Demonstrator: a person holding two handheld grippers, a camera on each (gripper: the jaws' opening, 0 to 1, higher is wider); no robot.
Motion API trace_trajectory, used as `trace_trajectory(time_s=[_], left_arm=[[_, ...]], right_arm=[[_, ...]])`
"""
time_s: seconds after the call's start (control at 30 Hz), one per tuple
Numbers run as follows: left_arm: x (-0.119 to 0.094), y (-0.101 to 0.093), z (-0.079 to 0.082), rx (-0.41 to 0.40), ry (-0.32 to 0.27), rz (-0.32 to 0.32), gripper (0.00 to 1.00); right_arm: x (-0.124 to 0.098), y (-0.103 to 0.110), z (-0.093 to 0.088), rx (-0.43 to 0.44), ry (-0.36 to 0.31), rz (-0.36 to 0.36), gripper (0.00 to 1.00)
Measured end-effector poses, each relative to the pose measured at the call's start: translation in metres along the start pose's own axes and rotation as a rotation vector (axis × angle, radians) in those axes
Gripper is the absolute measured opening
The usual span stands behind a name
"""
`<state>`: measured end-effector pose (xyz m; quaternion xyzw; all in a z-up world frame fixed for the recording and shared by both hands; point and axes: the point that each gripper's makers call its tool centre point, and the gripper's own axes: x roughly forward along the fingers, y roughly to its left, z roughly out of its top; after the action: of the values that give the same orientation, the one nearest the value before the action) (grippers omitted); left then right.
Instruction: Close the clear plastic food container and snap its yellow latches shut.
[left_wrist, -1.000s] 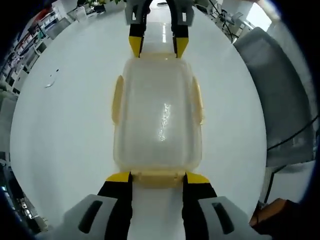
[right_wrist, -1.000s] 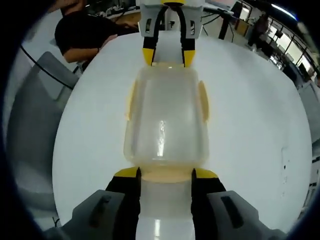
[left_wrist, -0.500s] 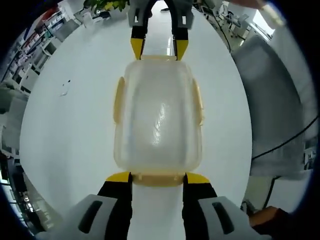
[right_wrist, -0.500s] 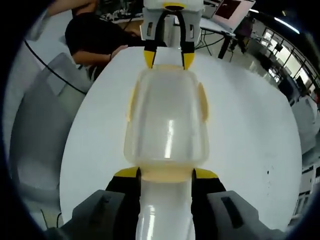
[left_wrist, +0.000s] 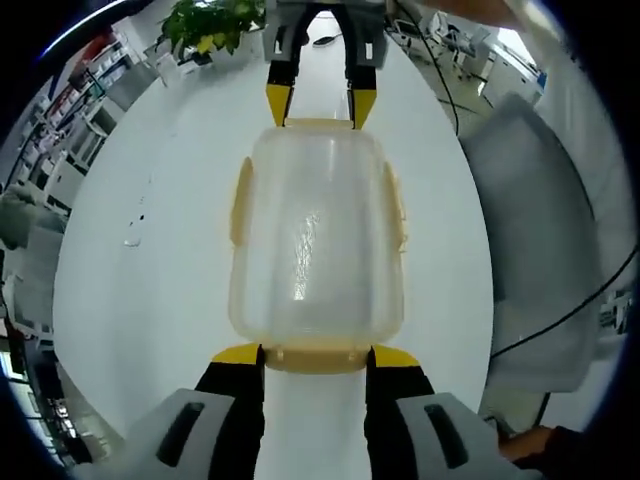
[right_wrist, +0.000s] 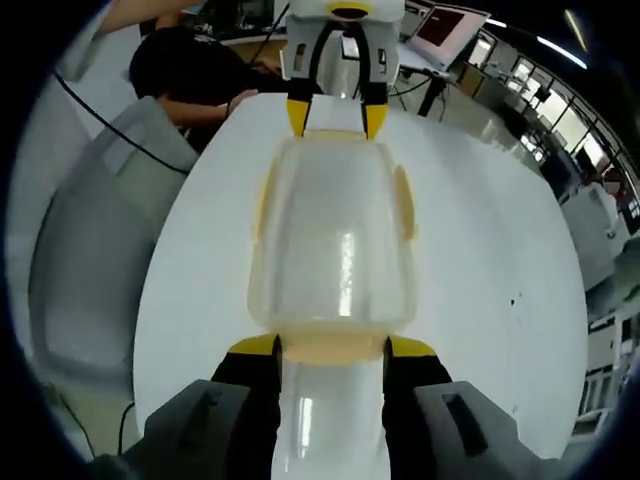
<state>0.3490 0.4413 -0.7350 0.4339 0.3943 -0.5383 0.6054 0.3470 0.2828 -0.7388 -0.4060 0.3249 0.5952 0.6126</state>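
Container (left_wrist: 316, 245) lifted off the glossy table (left_wrist: 150, 260), rounded clear plastic.

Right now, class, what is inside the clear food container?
Through the container's cloudy lid nothing inside shows, just glare and the white table. Small contents could be hidden.

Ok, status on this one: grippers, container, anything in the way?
Left gripper and right gripper at opposite ends of the container, fingers straddling the end latches. Lid on. Nothing blocking.
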Motion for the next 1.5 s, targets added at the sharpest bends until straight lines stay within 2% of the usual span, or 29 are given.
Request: trace_trajectory(time_s=[0.23, 0.63, 0.83, 1.07, 1.33, 1.5], left_arm=[[0.011, 0.006, 0.035, 0.036, -0.011, -0.003, 0.32], [0.049, 0.019, 0.111, 0.098, -0.057, -0.052, 0.33], [0.067, 0.024, 0.137, 0.109, -0.054, -0.063, 0.33], [0.076, 0.026, 0.152, 0.066, -0.058, -0.074, 0.33], [0.091, 0.023, 0.148, 0.010, -0.017, -0.098, 0.33], [0.099, 0.021, 0.147, 0.008, -0.003, -0.116, 0.33]], right_arm=[[-0.019, -0.001, -0.028, 0.031, -0.002, -0.022, 0.36], [-0.051, 0.001, -0.104, 0.112, 0.021, -0.049, 0.36], [-0.059, -0.001, -0.132, 0.126, 0.045, -0.048, 0.36], [-0.062, -0.009, -0.151, 0.108, 0.054, -0.020, 0.36], [-0.047, -0.014, -0.161, 0.082, 0.071, 0.032, 0.36], [-0.039, -0.014, -0.170, 0.093, 0.064, 0.061, 0.36]])
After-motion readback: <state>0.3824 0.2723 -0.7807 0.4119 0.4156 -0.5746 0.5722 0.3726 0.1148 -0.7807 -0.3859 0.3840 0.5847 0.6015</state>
